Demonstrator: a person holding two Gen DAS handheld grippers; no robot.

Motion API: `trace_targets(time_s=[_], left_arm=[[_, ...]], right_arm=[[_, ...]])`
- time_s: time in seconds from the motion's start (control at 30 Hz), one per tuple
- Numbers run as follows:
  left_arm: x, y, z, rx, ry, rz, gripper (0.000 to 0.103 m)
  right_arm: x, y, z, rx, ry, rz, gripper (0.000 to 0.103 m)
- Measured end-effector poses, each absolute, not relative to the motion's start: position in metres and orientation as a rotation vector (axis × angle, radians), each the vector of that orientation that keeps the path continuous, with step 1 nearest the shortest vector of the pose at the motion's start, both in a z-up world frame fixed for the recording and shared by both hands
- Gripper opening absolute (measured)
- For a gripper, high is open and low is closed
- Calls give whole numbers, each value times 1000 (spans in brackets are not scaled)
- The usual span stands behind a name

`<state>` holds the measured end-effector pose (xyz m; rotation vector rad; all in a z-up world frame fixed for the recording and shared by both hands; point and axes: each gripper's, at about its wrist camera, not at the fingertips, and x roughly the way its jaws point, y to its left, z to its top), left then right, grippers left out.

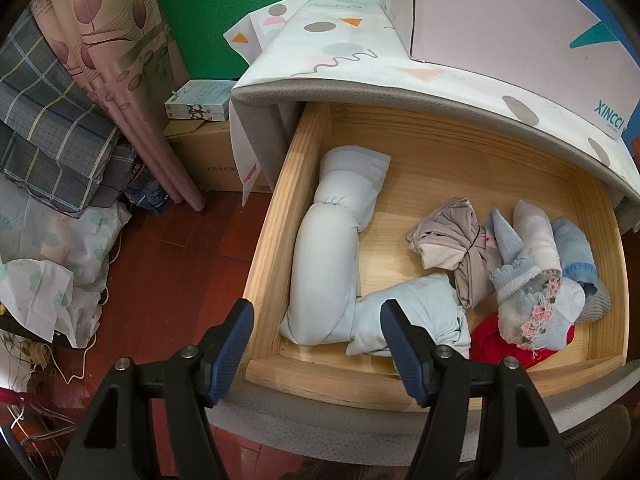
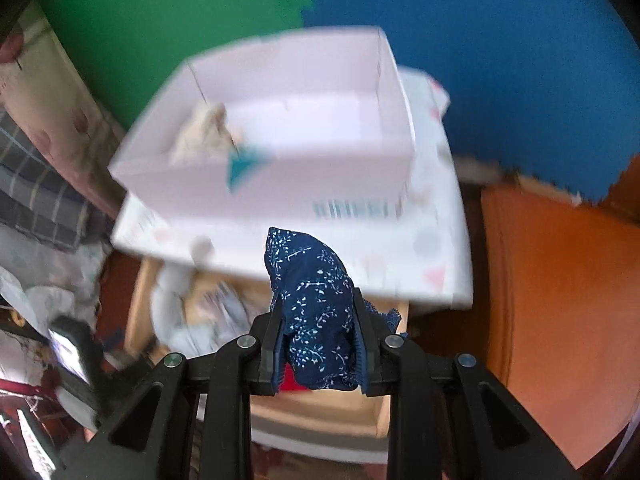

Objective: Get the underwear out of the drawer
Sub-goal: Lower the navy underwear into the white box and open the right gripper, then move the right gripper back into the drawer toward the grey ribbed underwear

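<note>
Navy floral underwear (image 2: 316, 312) is clamped between the two fingers of the right gripper (image 2: 318, 344); the fabric bunches upward past the fingertips and hangs down between them. The garment is held above the wooden drawer (image 2: 140, 308), in front of the pale pink box (image 2: 280, 128) that stands on the patterned cabinet top (image 2: 432, 256). A beige item (image 2: 204, 136) lies inside the box at its left end. This view is motion-blurred, so the drawer contents are not legible here.

Left gripper (image 1: 316, 336): jaws spread apart and empty, positioned over the front left corner of the open drawer (image 1: 440, 160). One blue pad (image 1: 236, 344) sits outside the left wall; the other overlaps the drawer interior.

Drawer contents, left wrist view:
- A long pale blue rolled cloth (image 1: 328, 264) lies along the left wall and bends along the front.
- A taupe bundle (image 1: 452, 244) lies at centre.
- Socks (image 1: 536, 264) are piled at right, touching the taupe bundle.
- A red item (image 1: 492, 340) lies partly under the socks near the front wall.
</note>
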<state>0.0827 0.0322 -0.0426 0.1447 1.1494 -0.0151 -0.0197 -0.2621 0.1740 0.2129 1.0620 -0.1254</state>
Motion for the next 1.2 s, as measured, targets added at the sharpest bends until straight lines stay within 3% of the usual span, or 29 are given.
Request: trace_targets(time_s=[0.3, 0.63, 0.87, 0.93, 0.97, 1.2], left_arm=[[83, 31, -43, 145, 1149, -17, 68], [84, 26, -45, 146, 1146, -34, 68], [83, 22, -46, 160, 1136, -33, 68], [83, 21, -46, 163, 1136, -33, 68], [83, 22, -46, 164, 1137, -33, 68], [82, 23, -47, 165, 1146, -32, 68]], right_arm=[[64, -252, 226, 195, 960, -120, 25], [141, -251, 159, 203, 1092, -148, 25], [156, -262, 116, 234, 1171, -177, 30], [154, -262, 113, 237, 1178, -176, 38], [152, -263, 114, 242, 1178, -173, 43], [114, -256, 153, 213, 1128, -103, 43]])
